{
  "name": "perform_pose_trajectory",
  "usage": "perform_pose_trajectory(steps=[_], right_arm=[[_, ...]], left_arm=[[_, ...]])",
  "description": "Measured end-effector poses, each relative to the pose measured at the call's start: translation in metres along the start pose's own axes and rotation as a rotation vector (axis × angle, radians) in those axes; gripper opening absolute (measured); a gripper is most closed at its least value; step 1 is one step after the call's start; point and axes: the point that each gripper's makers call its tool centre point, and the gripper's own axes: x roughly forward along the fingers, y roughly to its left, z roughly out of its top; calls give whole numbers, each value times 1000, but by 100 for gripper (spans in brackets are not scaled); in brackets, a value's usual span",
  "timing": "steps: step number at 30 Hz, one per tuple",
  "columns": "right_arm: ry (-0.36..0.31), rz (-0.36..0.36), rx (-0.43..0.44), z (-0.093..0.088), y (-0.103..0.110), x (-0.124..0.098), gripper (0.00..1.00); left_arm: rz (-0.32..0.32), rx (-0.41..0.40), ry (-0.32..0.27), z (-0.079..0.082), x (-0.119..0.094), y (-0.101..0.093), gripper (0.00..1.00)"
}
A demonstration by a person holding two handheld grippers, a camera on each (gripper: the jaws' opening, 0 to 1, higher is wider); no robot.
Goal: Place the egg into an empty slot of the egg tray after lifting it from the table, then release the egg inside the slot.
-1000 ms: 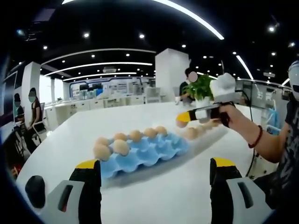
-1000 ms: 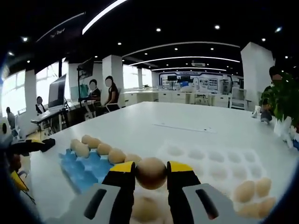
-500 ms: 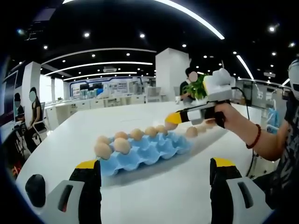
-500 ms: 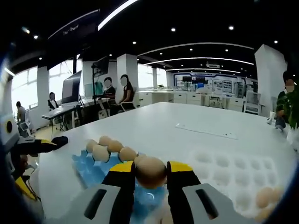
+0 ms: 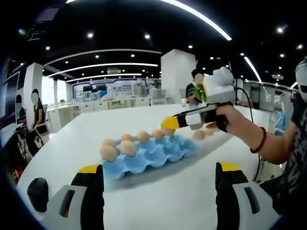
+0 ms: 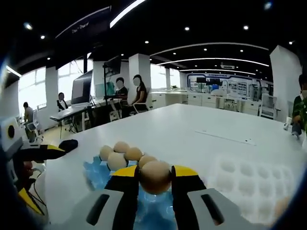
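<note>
1. Egg [image 6: 155, 176] pinched betw. yellow-tipped fingers [image 6: 125, 173] of right gripper [image 6: 154, 178], held in the air over the blue egg tray [image 6: 96, 173]; seen in left gripper view too at the far end of tray [image 5: 167, 130].
2. Tray [image 5: 148, 154] on white worktop [image 5: 158, 201]; several eggs along its far row and left end [image 5: 109, 152], near-side slots empty.
3. White tray [image 6: 249, 184] lies just beside the blue one, on its right in right gripper view.
4. Loose eggs on worktop [image 5: 198, 135] behind right gripper [image 5: 169, 124], near a person's hand [image 5: 229, 119].
5. Left gripper [image 5: 159, 175] low, near side of tray, fingers [image 5: 91, 173] spread wide, holding nothing.
</note>
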Motion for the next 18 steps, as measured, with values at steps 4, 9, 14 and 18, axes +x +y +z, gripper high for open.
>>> perform_pose_trajectory(steps=[4,9,14,18], right_arm=[[-12,56,-4,3,17,7,27],[-30,96,-38,4,33,15,27],[-17,109,-41,-1,40,22,27],[-7,114,-43,-5,42,27,27]], left_arm=[[-3,1,1,0,1,0,99],[-1,2,-1,0,-1,1,99],[3,1,-2,0,-3,4,99],[6,-2,1,-1,-3,6,99]])
